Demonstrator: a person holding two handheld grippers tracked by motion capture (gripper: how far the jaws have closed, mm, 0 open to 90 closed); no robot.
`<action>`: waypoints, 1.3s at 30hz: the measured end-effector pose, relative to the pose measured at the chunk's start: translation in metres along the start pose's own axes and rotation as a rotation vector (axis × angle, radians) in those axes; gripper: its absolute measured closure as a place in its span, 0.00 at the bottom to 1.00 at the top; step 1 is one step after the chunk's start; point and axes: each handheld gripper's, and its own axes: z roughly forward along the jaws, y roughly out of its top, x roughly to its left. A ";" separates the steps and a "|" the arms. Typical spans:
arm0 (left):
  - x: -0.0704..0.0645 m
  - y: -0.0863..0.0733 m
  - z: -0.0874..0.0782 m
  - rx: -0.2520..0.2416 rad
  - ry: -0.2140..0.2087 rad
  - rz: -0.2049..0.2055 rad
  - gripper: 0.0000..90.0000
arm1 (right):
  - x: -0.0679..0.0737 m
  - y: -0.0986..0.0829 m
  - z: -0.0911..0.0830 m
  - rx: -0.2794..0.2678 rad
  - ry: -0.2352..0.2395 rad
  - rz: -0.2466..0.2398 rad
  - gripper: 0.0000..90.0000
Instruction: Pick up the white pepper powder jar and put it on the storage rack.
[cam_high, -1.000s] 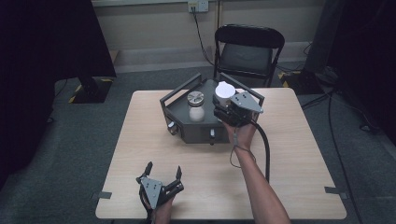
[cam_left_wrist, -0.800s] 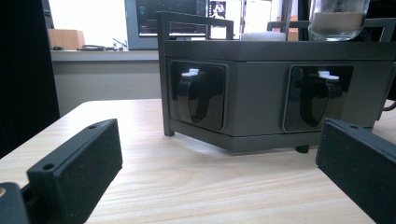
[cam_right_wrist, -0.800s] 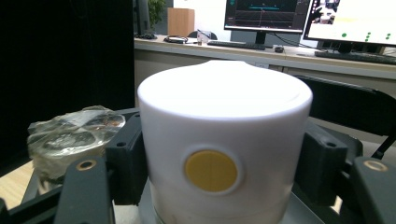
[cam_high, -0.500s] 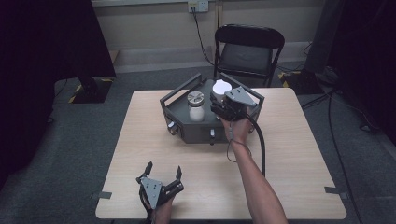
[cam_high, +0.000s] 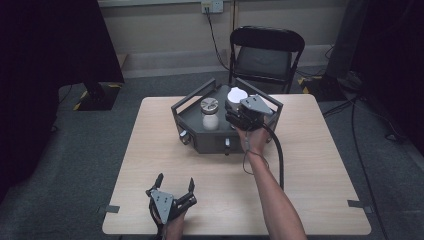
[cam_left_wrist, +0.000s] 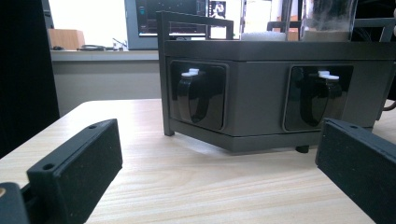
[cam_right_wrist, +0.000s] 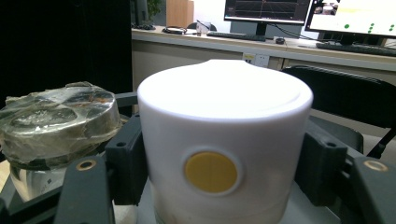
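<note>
The right gripper is over the dark tray at the far middle of the table, its jaws standing on either side of a white jar. In the right gripper view both pads press against the jar's sides, one on each flank, so the jaws are closed on it about as wide as the jar itself. The jar sits dead centre between them, upright, with a round yellow dot facing the camera and its white cap showing just beyond the gripper from above. To the left of the jaws in that view, close beside the white jar, stands a glass jar with a clear wrapped lid; whether the two touch I cannot tell.

The left gripper rests low at the near edge of the table, well apart from the tray. Its jaws are spread wide with nothing between them. Straight ahead of them, some way off, is the tray's front wall with two black latches.
</note>
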 end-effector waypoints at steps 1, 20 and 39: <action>0.000 0.000 0.000 0.000 0.000 0.000 0.00 | 0.000 -0.001 -0.001 -0.001 -0.002 0.004 0.34; 0.000 0.000 0.000 0.000 0.000 0.000 0.00 | -0.003 0.000 -0.004 0.008 -0.004 0.037 0.33; -0.001 0.000 0.000 0.000 0.003 0.000 0.00 | -0.006 -0.013 -0.009 -0.052 -0.050 0.051 0.00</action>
